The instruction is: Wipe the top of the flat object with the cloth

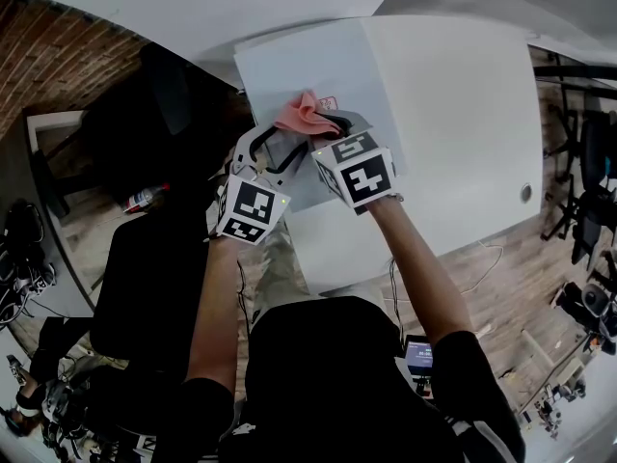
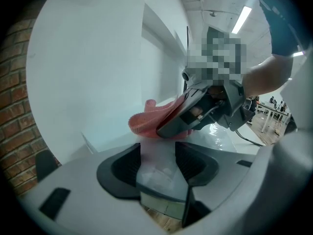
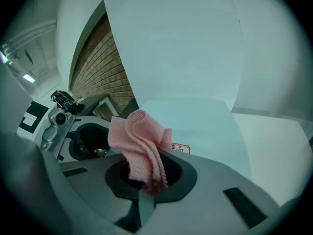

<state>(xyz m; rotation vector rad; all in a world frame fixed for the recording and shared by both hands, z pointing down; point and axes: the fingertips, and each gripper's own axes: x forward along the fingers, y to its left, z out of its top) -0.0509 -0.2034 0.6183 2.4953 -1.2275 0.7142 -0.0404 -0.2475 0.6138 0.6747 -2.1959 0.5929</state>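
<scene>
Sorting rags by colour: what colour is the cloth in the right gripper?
Pink cloth, clearest in the right gripper view.

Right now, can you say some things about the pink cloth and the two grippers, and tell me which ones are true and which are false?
1. The right gripper holds a pink knitted cloth. True.
2. The left gripper holds a cloth as well. False: its jaws are closed on the edge of the pale flat board.
3. A small white label with red print sits on the pale flat board near the cloth. True.
4. The pink knitted cloth is spread out flat. False: it is bunched in folds and sticks up from the right gripper's jaws.
</scene>
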